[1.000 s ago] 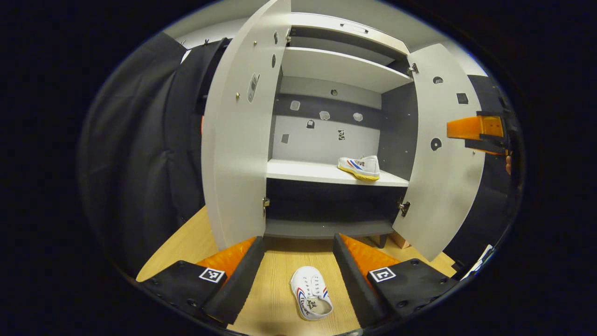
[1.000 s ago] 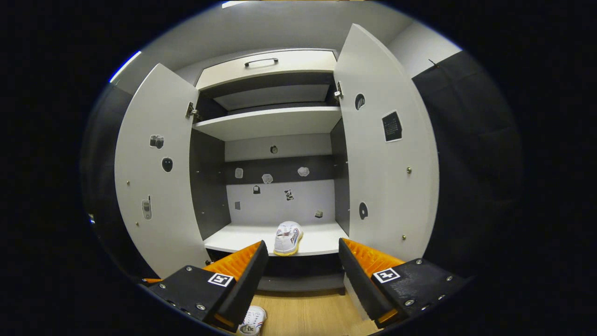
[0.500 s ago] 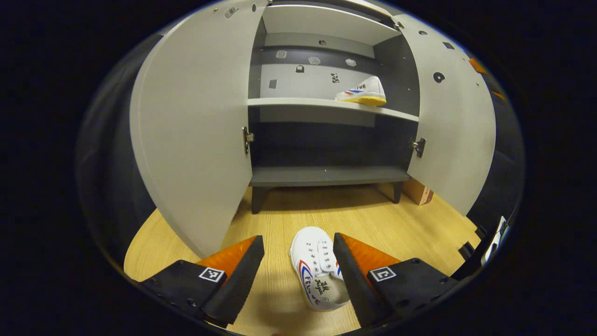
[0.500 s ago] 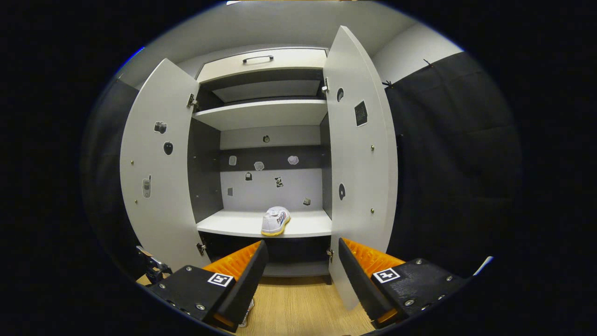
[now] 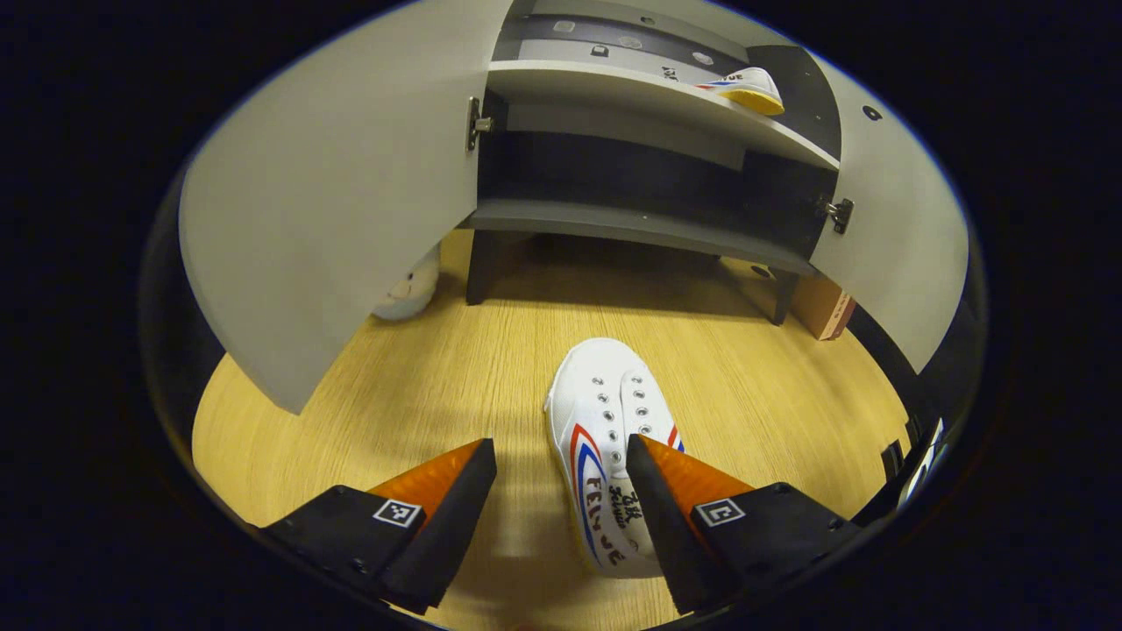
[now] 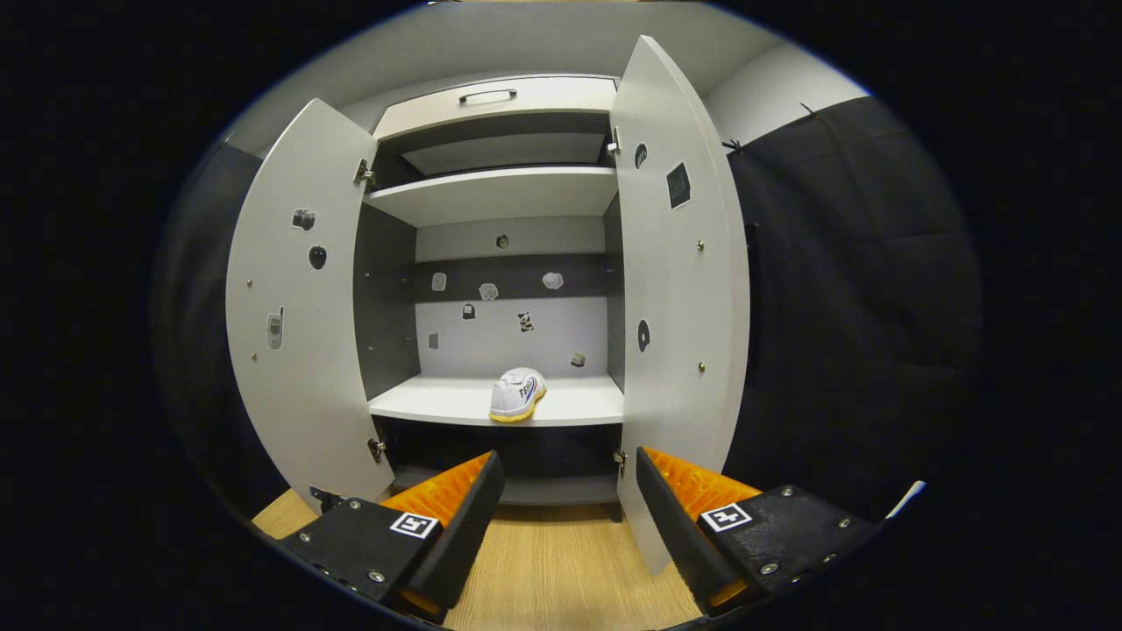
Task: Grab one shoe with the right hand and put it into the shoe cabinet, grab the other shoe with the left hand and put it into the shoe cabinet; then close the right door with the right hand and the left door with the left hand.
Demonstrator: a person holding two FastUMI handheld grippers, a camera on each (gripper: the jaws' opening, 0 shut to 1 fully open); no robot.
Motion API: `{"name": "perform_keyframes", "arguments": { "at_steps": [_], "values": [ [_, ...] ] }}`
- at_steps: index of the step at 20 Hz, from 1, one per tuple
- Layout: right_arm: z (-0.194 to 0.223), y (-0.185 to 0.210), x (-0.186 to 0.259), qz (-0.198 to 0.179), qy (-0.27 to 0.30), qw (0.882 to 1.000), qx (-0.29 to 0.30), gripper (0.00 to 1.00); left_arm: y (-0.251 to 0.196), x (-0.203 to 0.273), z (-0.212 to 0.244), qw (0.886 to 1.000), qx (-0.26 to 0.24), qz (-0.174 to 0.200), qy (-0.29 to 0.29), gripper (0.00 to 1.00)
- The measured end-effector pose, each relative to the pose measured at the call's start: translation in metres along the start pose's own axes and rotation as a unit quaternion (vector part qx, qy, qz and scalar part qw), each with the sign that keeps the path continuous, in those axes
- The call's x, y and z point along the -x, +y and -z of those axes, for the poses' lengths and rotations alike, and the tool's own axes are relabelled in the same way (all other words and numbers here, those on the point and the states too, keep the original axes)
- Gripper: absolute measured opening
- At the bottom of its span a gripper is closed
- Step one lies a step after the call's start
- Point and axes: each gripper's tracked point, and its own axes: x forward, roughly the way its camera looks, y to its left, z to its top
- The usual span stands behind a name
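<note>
A white shoe [image 5: 605,438] with red and blue stripes lies on the wooden floor [image 5: 421,386], toe toward the cabinet. My left gripper [image 5: 561,491] hangs open low over it; its right finger covers the shoe's heel side, its left finger stands beside the shoe. The other white shoe [image 5: 741,88] [image 6: 517,393] rests on the cabinet's middle shelf [image 6: 491,405]. Both cabinet doors, left [image 6: 298,324] and right [image 6: 679,298], stand open. My right gripper [image 6: 565,504] is open and holds nothing, back from the cabinet front.
A pale rounded object [image 5: 408,294] sits on the floor behind the left door [image 5: 333,210]. A brown box [image 5: 824,307] stands by the cabinet's right leg. Dark cloth walls flank the cabinet [image 6: 841,307]. A drawer with a handle [image 6: 487,95] tops the cabinet.
My left gripper has dropped and tilted down toward the floor shoe, which now sits larger between its fingers. The right gripper has drawn back slightly from the cabinet.
</note>
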Motion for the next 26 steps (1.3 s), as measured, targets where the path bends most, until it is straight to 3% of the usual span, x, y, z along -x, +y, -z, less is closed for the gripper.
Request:
{"name": "perform_keyframes", "arguments": {
  "at_steps": [5, 9, 11, 12, 14, 15, 16, 17, 18, 19, 20, 26],
  "values": [
    [0.005, -0.004, -0.003, 0.002, 0.005, 1.0, 0.007, 0.93, 0.009, -0.022, 0.025, 0.998, 0.03, 0.001, 0.047, 0.98],
    [0.009, -0.009, -0.003, 0.005, 0.011, 1.0, -0.001, 0.93, 0.003, -0.026, 0.03, 0.998, 0.021, 0.014, 0.066, 0.96],
    [0.011, -0.013, -0.003, 0.01, 0.012, 1.0, -0.004, 0.93, -0.012, -0.027, 0.028, 0.997, 0.01, 0.027, 0.075, 0.74],
    [0.01, -0.016, -0.002, 0.015, 0.01, 1.0, -0.005, 0.93, -0.017, -0.027, 0.029, 0.996, -0.003, 0.029, 0.079, 0.56],
    [0.009, -0.023, -0.003, 0.025, 0.005, 1.0, -0.002, 0.93, -0.014, -0.026, 0.028, 0.995, -0.036, 0.011, 0.09, 0.38],
    [0.01, -0.025, -0.002, 0.028, 0.005, 1.0, -0.002, 0.93, -0.015, -0.026, 0.028, 0.995, -0.037, 0.011, 0.096, 0.4],
    [0.011, -0.027, -0.001, 0.029, 0.006, 1.0, -0.004, 0.93, -0.011, -0.028, 0.027, 0.994, -0.036, 0.003, 0.1, 0.31],
    [0.013, -0.028, -0.002, 0.029, 0.008, 1.0, -0.008, 0.93, -0.012, -0.025, 0.031, 0.993, -0.019, 0.004, 0.113, 0.32],
    [0.014, -0.029, -0.001, 0.03, 0.01, 0.999, -0.013, 0.93, -0.005, -0.029, 0.03, 0.993, -0.018, -0.004, 0.119, 0.18],
    [0.016, -0.03, -0.002, 0.03, 0.012, 0.999, -0.017, 0.93, -0.01, -0.028, 0.032, 0.992, -0.004, 0.0, 0.128, 0.18],
    [0.017, -0.031, -0.002, 0.031, 0.013, 0.999, -0.019, 0.93, -0.011, -0.03, 0.025, 0.992, 0.002, 0.007, 0.123, 0.07],
    [0.015, -0.037, -0.003, 0.033, 0.01, 0.999, -0.024, 0.93, -0.011, -0.026, 0.018, 0.99, 0.004, 0.022, 0.138, 0.07]
  ]
}}
